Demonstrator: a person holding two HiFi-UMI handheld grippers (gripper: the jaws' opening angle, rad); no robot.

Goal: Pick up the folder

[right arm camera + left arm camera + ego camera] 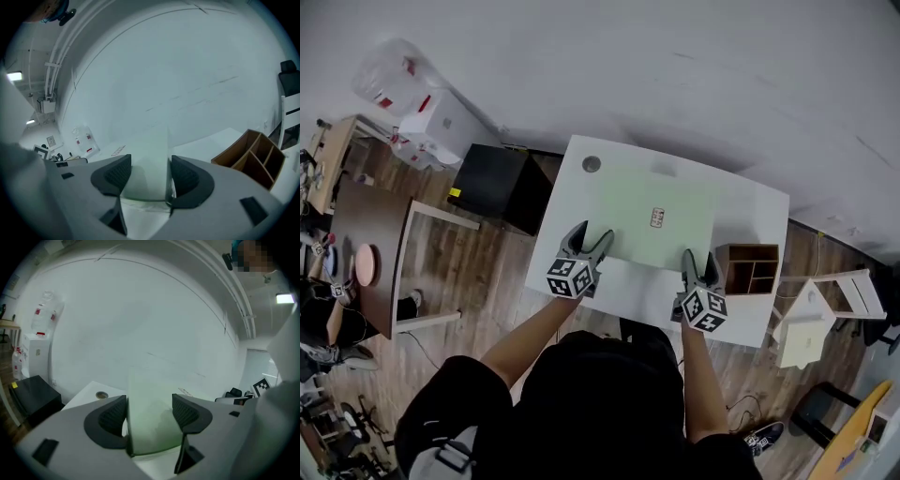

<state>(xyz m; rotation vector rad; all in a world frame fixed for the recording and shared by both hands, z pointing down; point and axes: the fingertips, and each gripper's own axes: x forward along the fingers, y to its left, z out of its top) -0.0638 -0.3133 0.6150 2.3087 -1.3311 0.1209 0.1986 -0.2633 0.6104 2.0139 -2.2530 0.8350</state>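
Note:
The folder (656, 234) is a large pale green sheet-like cover with a small label (657, 217), and it hangs over the white table (750, 202). My left gripper (592, 234) holds its near left corner and my right gripper (699, 258) its near right corner. In the left gripper view the green folder (150, 420) fills the gap between the dark pads (112, 416) and slants up toward the wall. In the right gripper view the folder (147, 164) likewise spans from pad (117, 173) to pad. Both sets of jaws stand wide around it.
A wooden desk organiser (750, 270) (253, 157) stands at the table's right end. A round cable hole (592, 164) (101, 394) sits at the far left corner. A black cabinet (497, 183) stands left of the table, a white chair (825, 309) to its right.

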